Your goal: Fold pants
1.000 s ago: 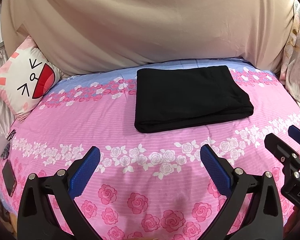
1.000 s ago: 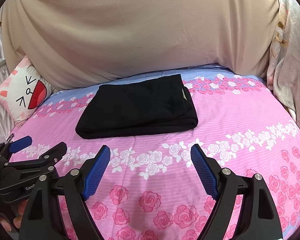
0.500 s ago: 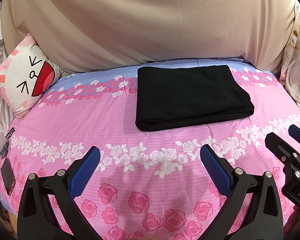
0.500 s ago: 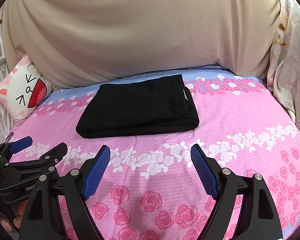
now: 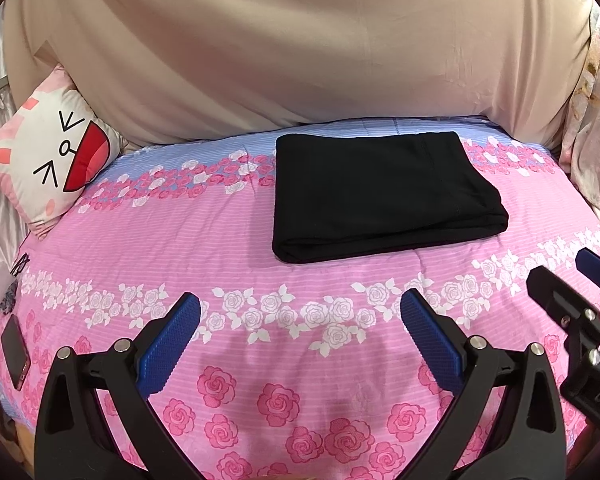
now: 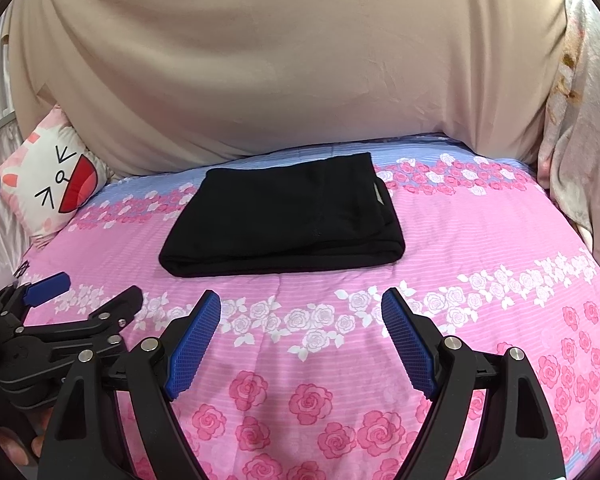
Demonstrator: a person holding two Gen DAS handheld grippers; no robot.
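Judging by its compact rectangle, the black pants (image 5: 384, 196) look fully folded, lying toward the back of the bed (image 5: 172, 248). Both the left claw (image 5: 300, 344) and right claw (image 6: 300, 344) hover nearer, jaws apart, holding nothing; little seems left.
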